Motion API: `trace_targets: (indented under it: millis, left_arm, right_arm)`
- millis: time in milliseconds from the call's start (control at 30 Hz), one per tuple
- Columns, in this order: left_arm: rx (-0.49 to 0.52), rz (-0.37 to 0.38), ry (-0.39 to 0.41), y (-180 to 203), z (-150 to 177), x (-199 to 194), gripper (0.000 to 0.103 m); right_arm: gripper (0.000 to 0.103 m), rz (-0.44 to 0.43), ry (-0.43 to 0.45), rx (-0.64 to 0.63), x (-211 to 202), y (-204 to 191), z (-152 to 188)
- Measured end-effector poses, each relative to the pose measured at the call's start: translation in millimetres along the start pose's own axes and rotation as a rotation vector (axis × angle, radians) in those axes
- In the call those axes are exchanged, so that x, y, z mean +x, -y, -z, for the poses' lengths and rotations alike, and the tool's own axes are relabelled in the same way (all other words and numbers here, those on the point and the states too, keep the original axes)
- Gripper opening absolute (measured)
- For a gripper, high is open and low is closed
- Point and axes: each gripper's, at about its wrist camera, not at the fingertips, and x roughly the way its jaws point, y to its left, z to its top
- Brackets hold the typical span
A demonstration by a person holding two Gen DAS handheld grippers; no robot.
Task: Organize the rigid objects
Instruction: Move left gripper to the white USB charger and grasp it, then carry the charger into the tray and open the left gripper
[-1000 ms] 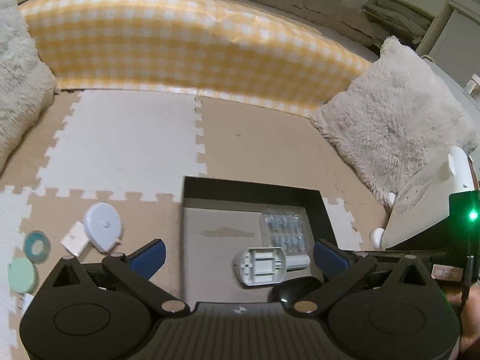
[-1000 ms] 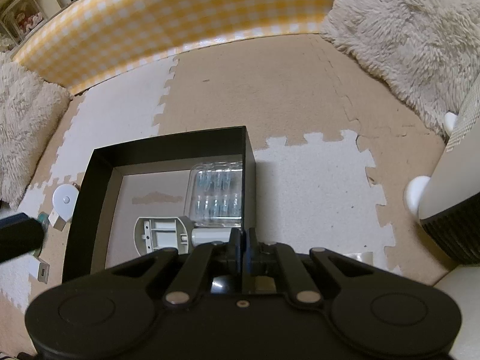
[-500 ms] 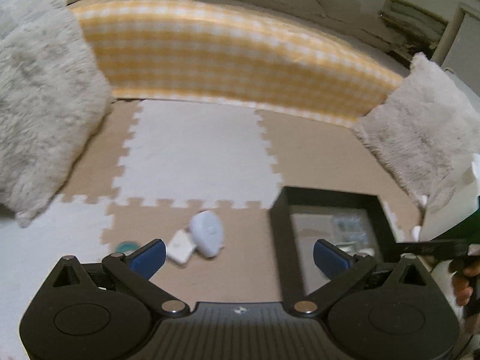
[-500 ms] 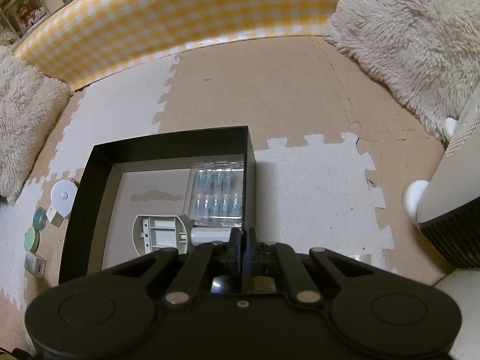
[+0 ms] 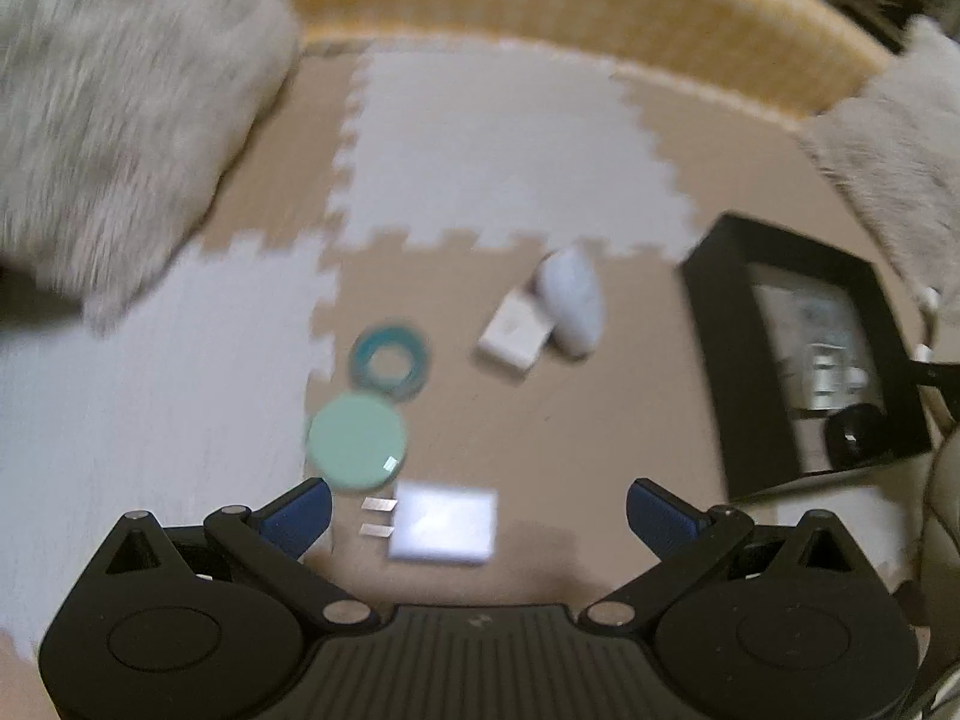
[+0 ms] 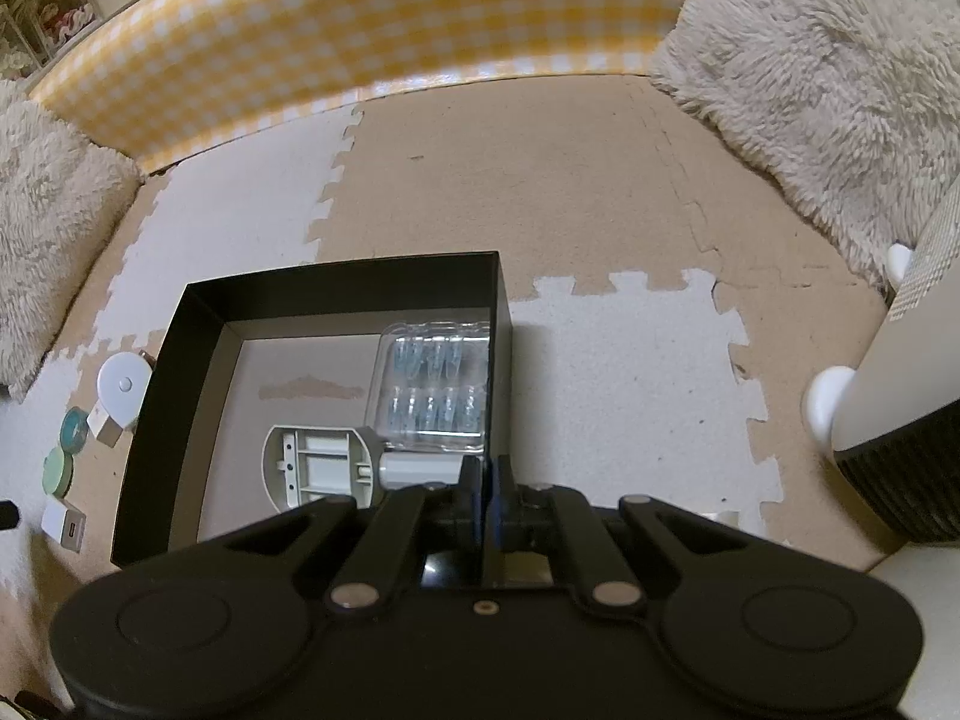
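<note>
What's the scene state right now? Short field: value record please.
container: black box, open top
in box: clear blister pack; grey-white plastic part
on mat, outside box: mint disc; teal ring; white plug adapter; round white device; small white block
left gripper: open, above the plug adapter
right gripper: shut, at the box's near right wall

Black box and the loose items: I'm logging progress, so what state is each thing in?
black box: open, partly filled
clear blister pack: inside box
white plug adapter: on mat, outside
mint disc: on mat, outside
left hand-held gripper: open
right hand-held gripper: shut
</note>
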Motion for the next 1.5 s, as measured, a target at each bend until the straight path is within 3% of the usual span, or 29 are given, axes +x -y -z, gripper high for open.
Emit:
trace_targets:
  millis: [133,267,567,667,867,1133,1500]
  left_arm:
    - [-0.07,-0.018,-0.054,-16.3,1.9,16.1,0.096]
    - [-0.051,-0.025,-0.079,-17.0,0.8,24.4,0.085]
    - [-0.042,-0.031,-0.128,-16.0,5.4,42.8,0.075]
    - [-0.041,-0.031,-0.125,-16.2,4.4,45.2,0.065]
    - [-0.026,-0.032,-0.12,-14.2,3.3,45.8,0.064]
    - [-0.031,0.05,-0.111,3.6,7.3,39.6,0.064]
    - [-0.119,0.234,0.025,37.3,7.1,1.6,0.064]
  right_arm:
    - [0.004,0.001,0.0,-0.003,-0.1,-0.1,0.1]
    - [0.004,0.001,0.0,-0.003,-0.1,-0.2,0.2]
    - [0.004,0.006,-0.001,-0.009,-0.1,-0.9,0.1]
    - [0.004,0.01,-0.001,-0.016,0.0,-1.9,0.3]
    - [0.004,0.01,-0.001,-0.016,0.0,-1.9,0.4]
    - [0.004,0.01,0.0,-0.016,-0.1,-1.8,0.4]
    - [0.004,0.02,-0.003,-0.026,-0.1,-3.7,0.3]
